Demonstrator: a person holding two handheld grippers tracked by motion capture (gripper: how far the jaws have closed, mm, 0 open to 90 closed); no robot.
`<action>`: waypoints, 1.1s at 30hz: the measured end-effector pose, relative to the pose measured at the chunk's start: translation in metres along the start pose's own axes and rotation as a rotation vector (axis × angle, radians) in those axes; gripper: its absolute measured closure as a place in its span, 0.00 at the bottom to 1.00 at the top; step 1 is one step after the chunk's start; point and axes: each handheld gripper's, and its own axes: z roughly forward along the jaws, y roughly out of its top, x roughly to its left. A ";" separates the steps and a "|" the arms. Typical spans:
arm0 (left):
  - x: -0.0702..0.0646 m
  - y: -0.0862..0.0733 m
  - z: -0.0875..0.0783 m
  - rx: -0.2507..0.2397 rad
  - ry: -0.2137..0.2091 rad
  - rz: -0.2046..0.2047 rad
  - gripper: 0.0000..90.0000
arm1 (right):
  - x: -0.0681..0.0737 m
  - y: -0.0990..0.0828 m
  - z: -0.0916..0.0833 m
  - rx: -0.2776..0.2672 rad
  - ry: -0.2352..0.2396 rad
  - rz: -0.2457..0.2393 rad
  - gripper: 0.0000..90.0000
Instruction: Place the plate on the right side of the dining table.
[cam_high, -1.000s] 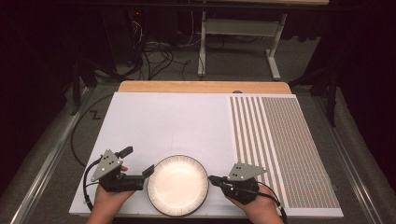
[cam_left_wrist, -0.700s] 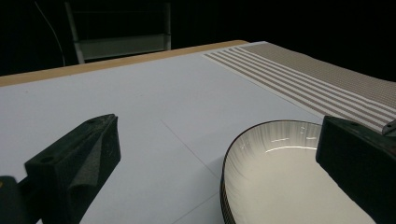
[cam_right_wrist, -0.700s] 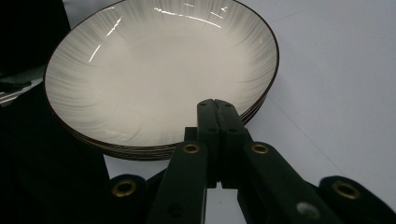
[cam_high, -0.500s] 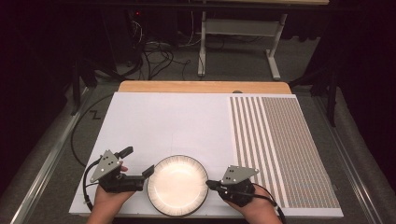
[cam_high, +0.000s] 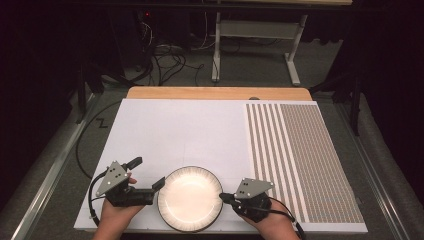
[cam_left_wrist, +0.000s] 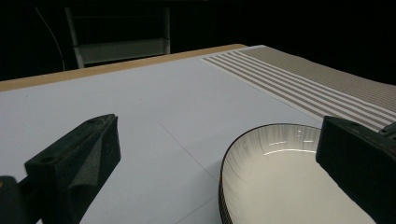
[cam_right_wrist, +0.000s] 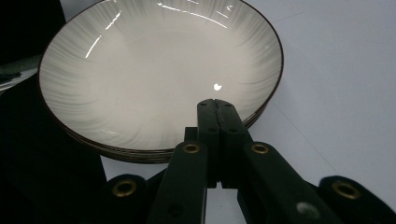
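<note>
Dark room, cables and a metal stand's legs on the floor behind. The bench carries a white sheet, with a wooden strip along its far edge and a striped and dotted mat covering its right part.

Plate: at the near edge of the bench, middle of the white sheet, between the two claws. It lies flat, hollow side up. Round, so no long axis to speak of and no heading. In the right gripper view it looks shallow and cream, with faint radial streaks toward a thin dark rim and glints of light on the glaze.

Left claw: held low at the plate's left, hand coming in from the bottom edge, grey plate on top, body lying about level and aimed toward the right. Jaws stand wide; in the left gripper view one sits over bare white sheet and the other over the plate's rim, nothing pinched. Whether that jaw touches the rim I cannot tell.

Right claw: at the plate's right, hand from below, aimed left at the plate. Jaws pressed together, tips meeting above the plate's near rim in its own view, gripping nothing
</note>
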 end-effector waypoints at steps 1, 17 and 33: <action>0.000 0.000 0.000 0.000 0.000 0.000 0.01 | -0.001 0.000 -0.001 0.002 -0.003 0.002 1.00; -0.001 0.000 0.002 0.001 -0.008 0.003 0.01 | -0.001 -0.001 0.002 0.014 0.004 0.000 1.00; 0.001 0.000 0.000 -0.005 -0.008 -0.003 0.01 | -0.001 0.000 0.006 0.021 0.015 0.000 1.00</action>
